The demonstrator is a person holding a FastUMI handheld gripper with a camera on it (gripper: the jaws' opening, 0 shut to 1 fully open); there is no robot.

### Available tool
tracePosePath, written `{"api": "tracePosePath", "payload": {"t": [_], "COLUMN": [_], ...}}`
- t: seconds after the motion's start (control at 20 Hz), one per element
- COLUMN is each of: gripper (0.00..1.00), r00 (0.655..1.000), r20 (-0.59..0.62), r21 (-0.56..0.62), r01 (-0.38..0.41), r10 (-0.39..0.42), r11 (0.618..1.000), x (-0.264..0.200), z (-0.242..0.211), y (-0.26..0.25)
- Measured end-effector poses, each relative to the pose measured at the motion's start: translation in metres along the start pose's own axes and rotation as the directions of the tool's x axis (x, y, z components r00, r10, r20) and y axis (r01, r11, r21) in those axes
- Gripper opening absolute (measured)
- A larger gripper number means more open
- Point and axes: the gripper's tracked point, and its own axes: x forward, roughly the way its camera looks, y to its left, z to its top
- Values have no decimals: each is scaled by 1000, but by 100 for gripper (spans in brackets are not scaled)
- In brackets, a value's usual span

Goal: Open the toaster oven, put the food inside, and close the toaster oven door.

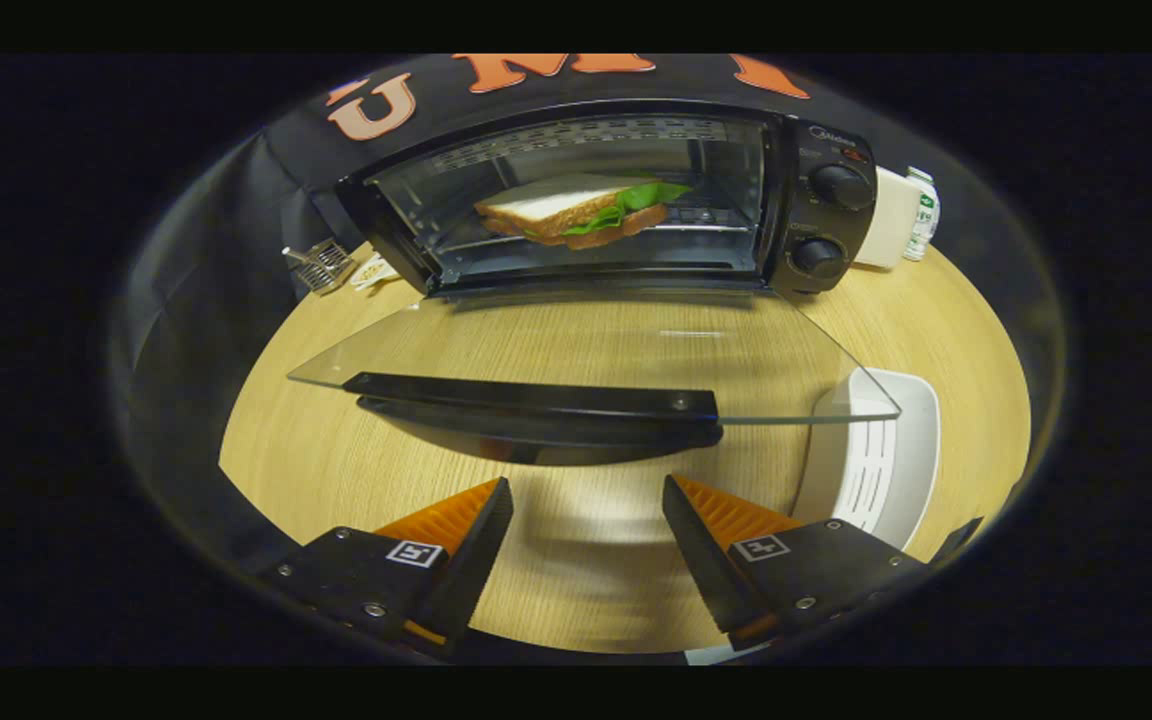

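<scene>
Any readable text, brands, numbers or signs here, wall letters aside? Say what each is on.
Brand mark on the toaster oven: too blurred to read.
Print by the two knobs: too small.
Bottle label: too small.
Square markers on the hand-held gripper, open just short of the door handle: patterns, no words.

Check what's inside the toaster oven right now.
A sandwich lies on the rack inside the toaster oven, glass door folded down. Its underside is hidden. The claw is open, short of the door handle.
</scene>
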Motion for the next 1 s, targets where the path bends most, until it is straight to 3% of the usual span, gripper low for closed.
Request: {"api": "tracePosePath", "payload": {"t": [0.35,1.0], "gripper": [90,89], "r00": [994,948], "r20": [109,318], "r21": [51,-3], "r01": [-25,10], "r10": [19,-9], "r11": [998,1000], "x": [-22,-43], "z": [59,199], "y": [6,8]}}
